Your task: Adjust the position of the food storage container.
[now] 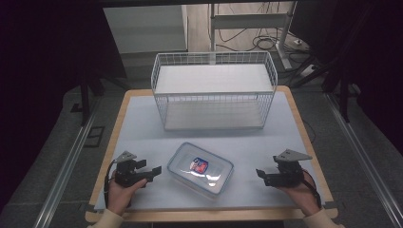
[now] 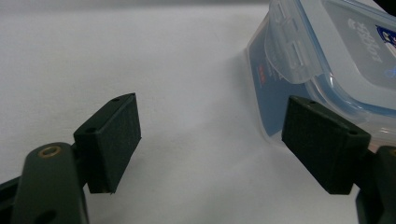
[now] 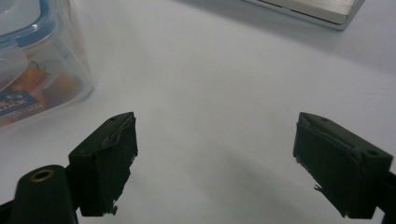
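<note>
A clear plastic food box [image 1: 200, 168] with a blue-rimmed snap lid and a red-blue label lies at the front middle of the white table. My left gripper [image 1: 153, 172] rests open just left of it; in the left gripper view the box [image 2: 322, 60] sits close behind the right jaw, with nothing between the jaws of my left gripper [image 2: 210, 140]. My right gripper [image 1: 260, 175] stands open a short way right of the box. In the right gripper view the box [image 3: 32, 60] is at the upper left, and my right gripper [image 3: 215, 161] holds nothing.
A white wire basket [image 1: 214, 88] stands at the back middle of the table; its base edge [image 3: 317, 9] shows at the top of the right gripper view. The tabletop has a wooden border [image 1: 304, 128]. Cables and a metal frame lie on the floor beyond.
</note>
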Demonstrator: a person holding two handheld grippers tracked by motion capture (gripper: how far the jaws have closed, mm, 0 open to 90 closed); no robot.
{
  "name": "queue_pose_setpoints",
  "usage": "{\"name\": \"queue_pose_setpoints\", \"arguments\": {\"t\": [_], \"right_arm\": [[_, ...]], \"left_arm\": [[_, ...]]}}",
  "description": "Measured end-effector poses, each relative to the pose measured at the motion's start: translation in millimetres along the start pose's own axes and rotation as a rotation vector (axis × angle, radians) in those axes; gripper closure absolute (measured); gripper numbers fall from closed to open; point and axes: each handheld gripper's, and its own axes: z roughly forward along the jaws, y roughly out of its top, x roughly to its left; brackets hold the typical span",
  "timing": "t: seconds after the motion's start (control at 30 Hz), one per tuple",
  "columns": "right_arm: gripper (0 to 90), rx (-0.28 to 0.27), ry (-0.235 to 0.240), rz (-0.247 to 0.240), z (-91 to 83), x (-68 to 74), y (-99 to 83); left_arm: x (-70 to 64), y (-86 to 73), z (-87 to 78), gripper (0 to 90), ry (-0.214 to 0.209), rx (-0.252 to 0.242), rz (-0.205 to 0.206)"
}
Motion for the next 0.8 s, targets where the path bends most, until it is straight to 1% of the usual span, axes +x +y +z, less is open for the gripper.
{"name": "queue_pose_setpoints", "arguments": {"t": [0.17,0.33,0.4,0.43,0.53,0.57,0.7,0.8], "right_arm": [[13.6,0.002,-0.001,0.002,0.5,0.2,0.0],[16.4,-0.013,-0.002,-0.003,-3.4,0.8,1.6],[16.9,-0.01,-0.001,-0.002,-3.6,1.2,1.4],[17.1,-0.005,0.002,-0.004,-3.5,1.5,1.1],[17.7,0.002,0.004,-0.006,-3.3,2.2,0.5],[18.4,0.0,0.009,0.006,-3.1,2.1,1.3],[20.4,0.0,0.019,0.015,-2.7,2.3,2.3],[22.2,0.005,0.025,0.006,-3.0,4.2,2.7]], "left_arm": [[-1.3,0.2,0.0,19.3,0.003,0.001,0.006],[-2.6,0.4,-0.6,19.4,0.004,-0.002,0.011],[-2.3,0.7,-0.4,19.3,0.004,-0.003,0.01],[-2.5,0.9,0.1,19.3,0.006,-0.002,0.007],[-2.6,1.1,2.0,19.3,0.002,0.008,0.014],[-3.4,1.1,2.2,19.3,0.001,0.012,0.022],[-4.0,1.3,0.6,19.3,0.0,0.009,0.021],[-3.8,1.0,0.0,19.3,0.001,0.002,0.018]]}}
